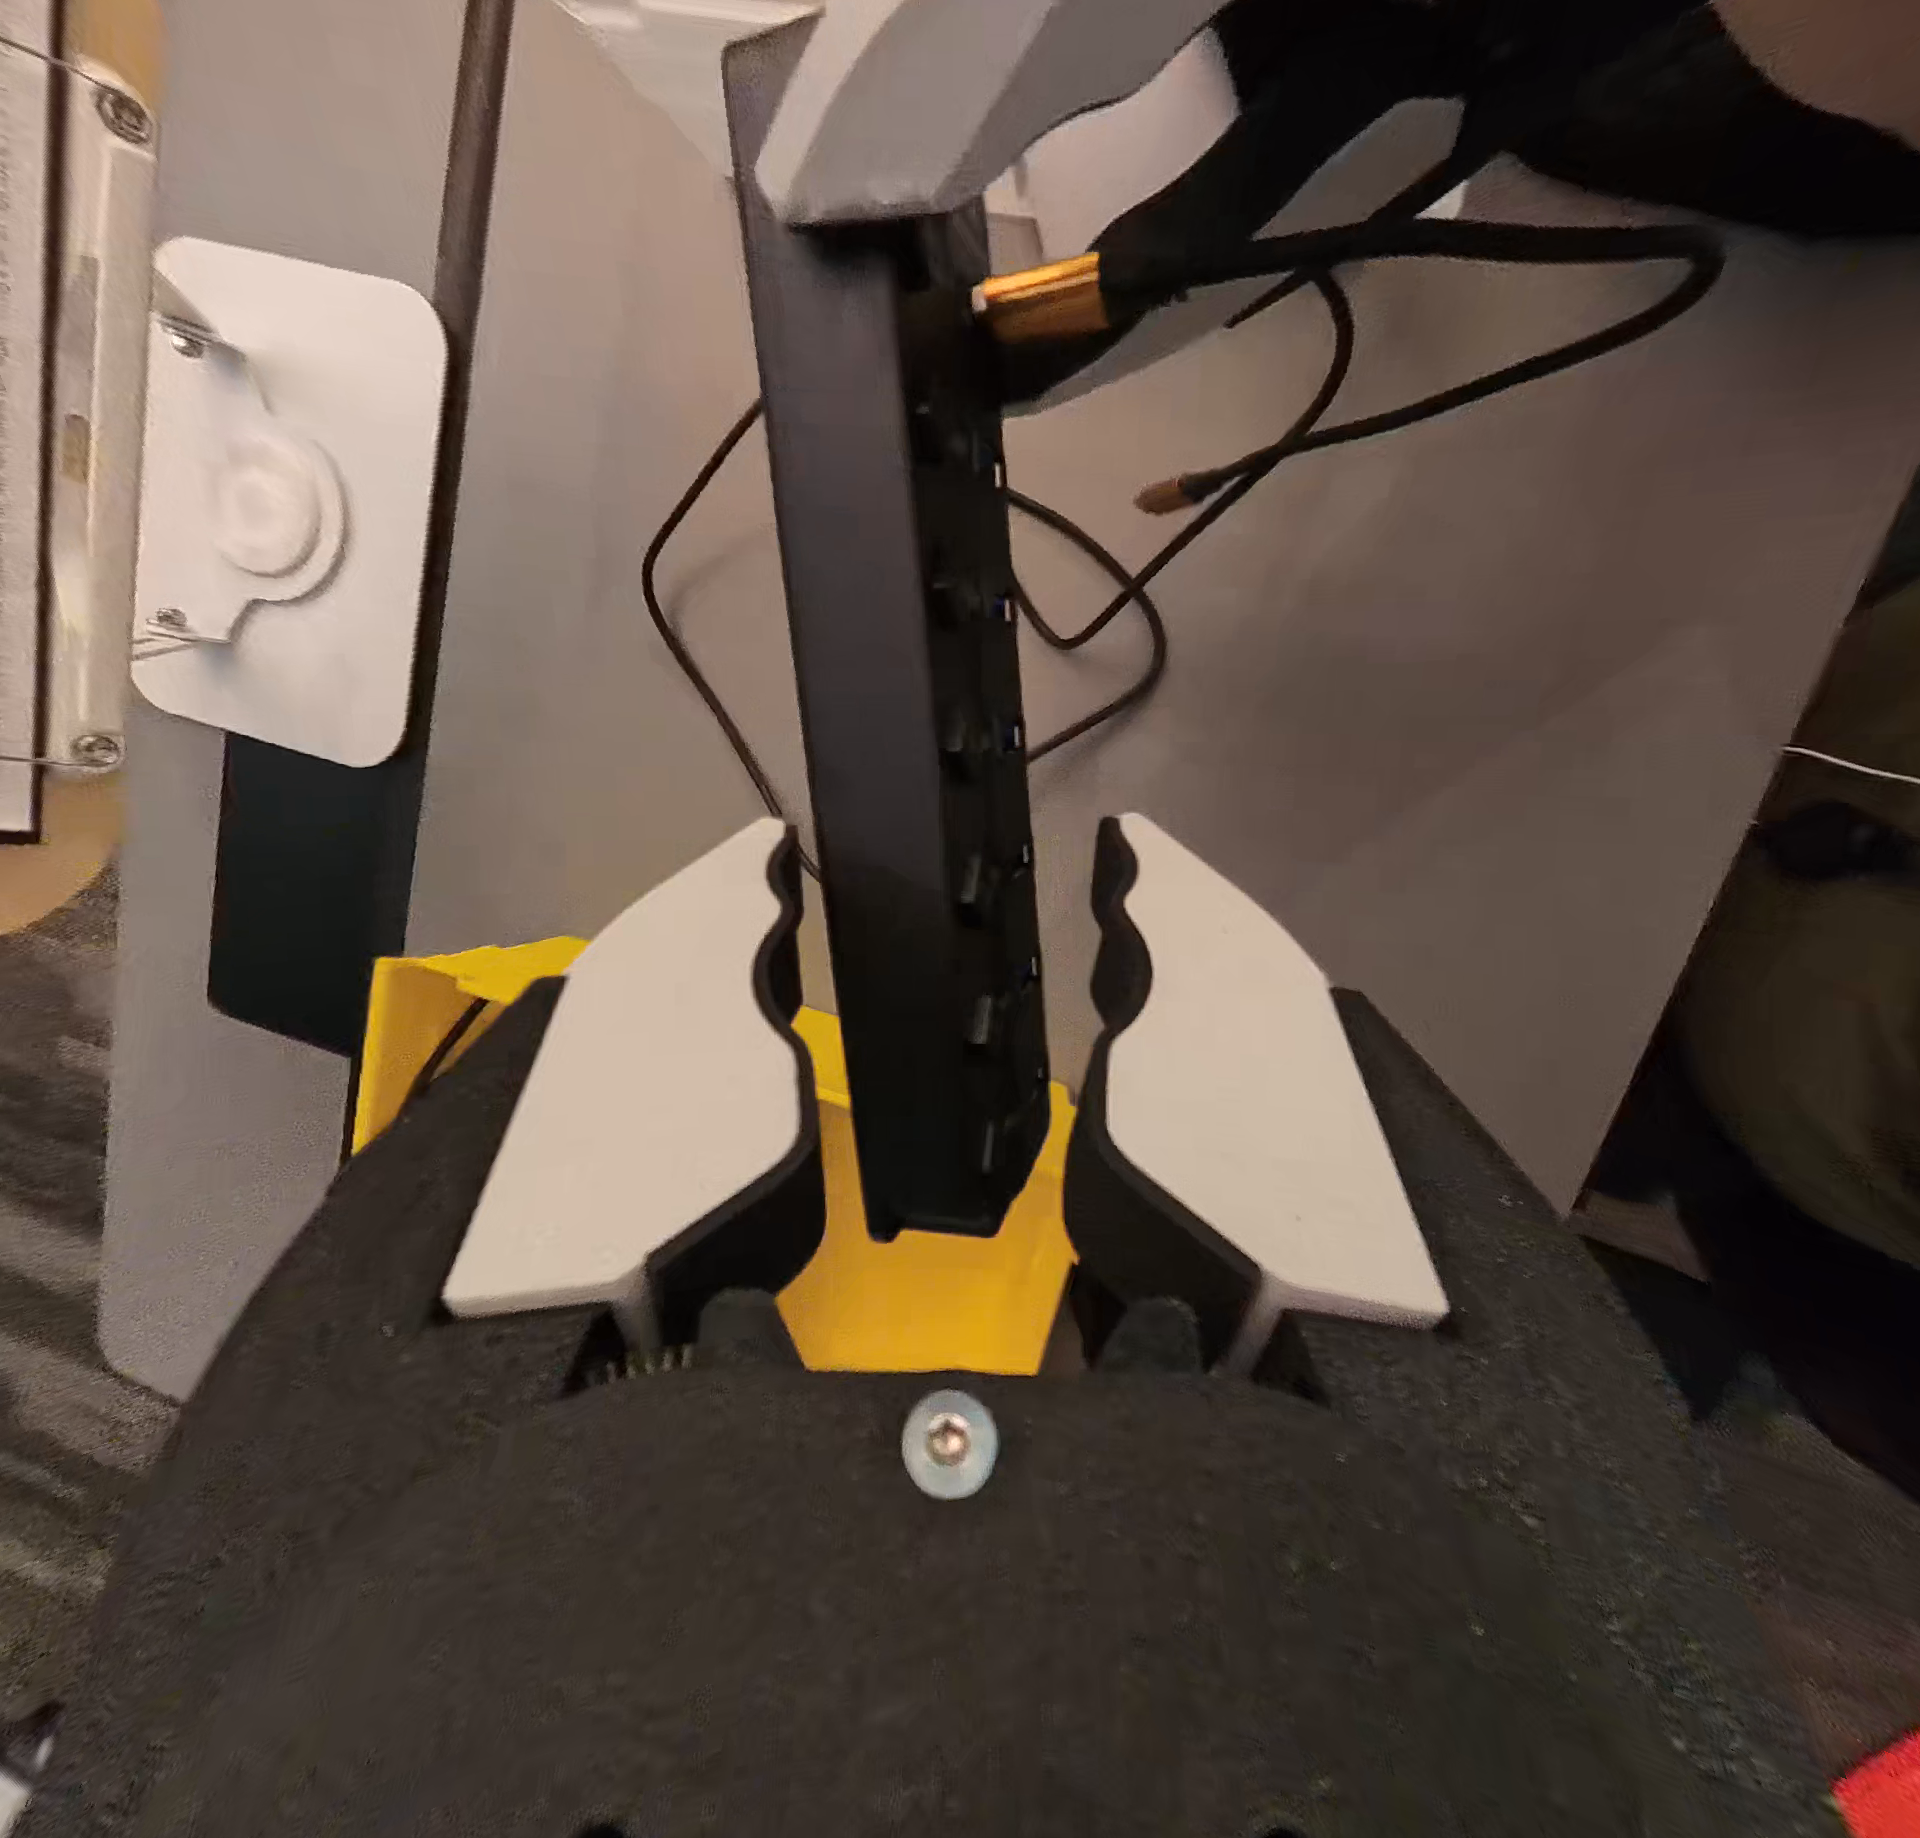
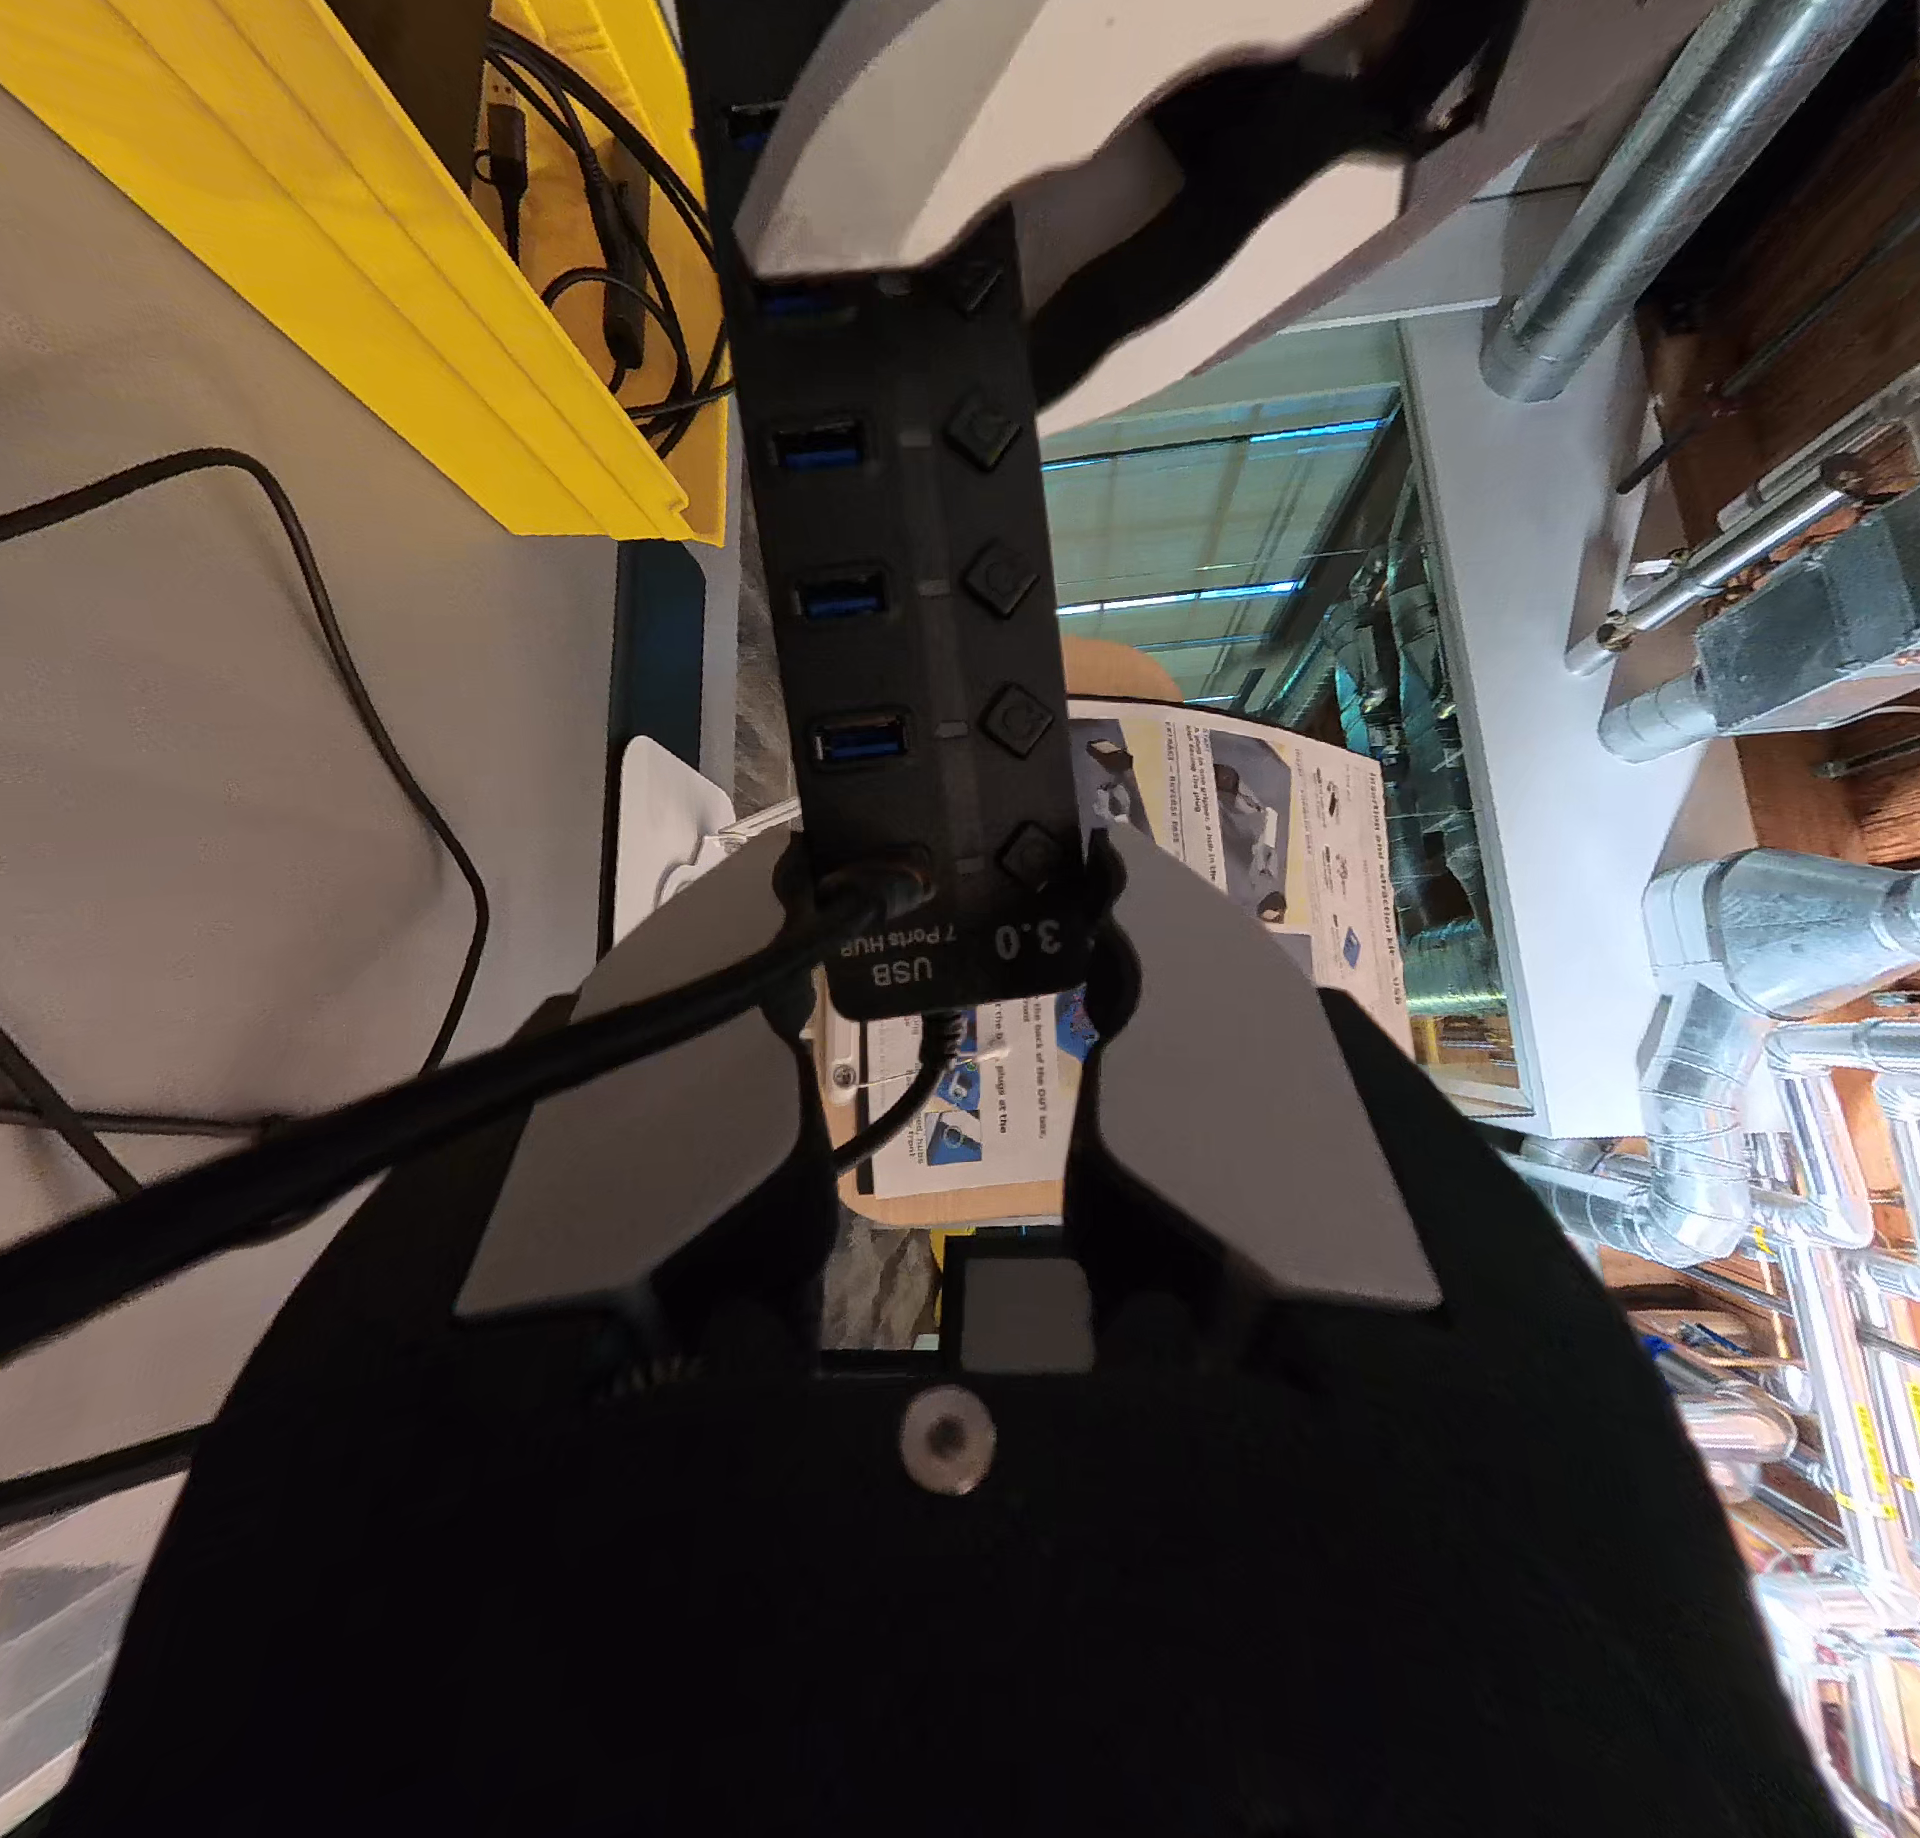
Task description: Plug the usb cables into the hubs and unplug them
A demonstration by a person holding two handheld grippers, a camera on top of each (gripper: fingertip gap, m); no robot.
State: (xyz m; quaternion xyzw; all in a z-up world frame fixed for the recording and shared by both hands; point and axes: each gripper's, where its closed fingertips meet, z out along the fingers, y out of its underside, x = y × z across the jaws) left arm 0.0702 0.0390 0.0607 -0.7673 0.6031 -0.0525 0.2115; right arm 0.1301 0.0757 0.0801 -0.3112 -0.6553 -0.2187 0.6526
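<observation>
Grey table (image 1: pixel 1455 749) underneath, yellow bin (image 2: pixel 312 178) at its edge with spare cables (image 2: pixel 623 282) coiled inside. Black seven-port USB hub (image 1: pixel 883 749) lifted clear of the table, spanning both grippers, port face turned toward the right wrist view. Left gripper (image 1: pixel 945 843) straddling one end, fingers apart, slivers of yellow showing on both sides of the hub, so probably just guiding, not gripping. Right gripper (image 2: pixel 940 874) at the labelled end, fingers drawn in against the hub's two edges, apparently carrying it; grip firmness hard to confirm. Thick black USB cable (image 2: pixel 416 1134) running out over one right finger. Its gold plug (image 1: pixel 1039 297) at the end port between the right fingers, much of the metal shell still exposed in the left wrist view, so likely only part seated or part pulled; impossible to tell which. Several blue ports (image 2: pixel 821 443) along the hub empty, so most plug/unplug cycles probably left. Second thin cable loose on the table, connector end (image 1: pixel 1164 495) free. Around: white bracket (image 1: pixel 281 500) on a post, printed sheet (image 2: pixel 1195 832) behind. In the way: cable draped across the right finger, left fingers covering the far ports.
</observation>
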